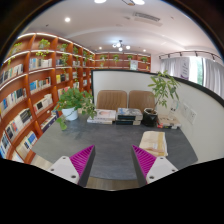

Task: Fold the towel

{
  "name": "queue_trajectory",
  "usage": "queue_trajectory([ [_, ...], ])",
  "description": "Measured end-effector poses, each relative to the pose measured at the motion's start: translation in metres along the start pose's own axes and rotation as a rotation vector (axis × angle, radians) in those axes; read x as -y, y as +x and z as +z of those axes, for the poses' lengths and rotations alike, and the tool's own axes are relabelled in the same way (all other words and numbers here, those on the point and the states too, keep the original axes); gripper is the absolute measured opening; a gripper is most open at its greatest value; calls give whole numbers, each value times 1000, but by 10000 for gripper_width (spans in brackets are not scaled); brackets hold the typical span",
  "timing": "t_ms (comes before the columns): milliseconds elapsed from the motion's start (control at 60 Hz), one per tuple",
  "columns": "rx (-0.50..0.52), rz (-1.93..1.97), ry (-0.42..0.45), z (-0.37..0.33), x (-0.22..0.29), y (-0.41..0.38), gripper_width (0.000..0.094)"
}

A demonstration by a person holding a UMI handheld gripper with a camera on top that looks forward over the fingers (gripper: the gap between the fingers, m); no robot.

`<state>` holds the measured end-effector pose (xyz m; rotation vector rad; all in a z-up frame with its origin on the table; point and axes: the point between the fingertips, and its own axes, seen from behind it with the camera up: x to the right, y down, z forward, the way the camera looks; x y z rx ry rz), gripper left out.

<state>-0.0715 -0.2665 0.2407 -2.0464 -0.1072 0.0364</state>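
Note:
A beige towel [153, 143] lies in a loose folded heap on the grey table [110, 145], ahead of my right finger and a little to its right. My gripper [112, 160] is open and empty, its two magenta pads [82, 160] wide apart over the table's near edge. The towel is well beyond the fingertips and nothing stands between the fingers.
A potted plant [73, 103] stands at the table's far left and another plant [163, 92] at the far right. Boxes and small items [125, 117] sit along the table's far side. Bookshelves [35, 85] line the left wall. Two chairs [112, 99] stand behind the table.

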Motion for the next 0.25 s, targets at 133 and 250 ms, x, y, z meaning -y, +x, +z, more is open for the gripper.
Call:
queue_trajectory([
  [133, 7, -10, -7, -5, -4, -7, 707],
  [250, 13, -6, -11, -6, -7, -10, 709],
])
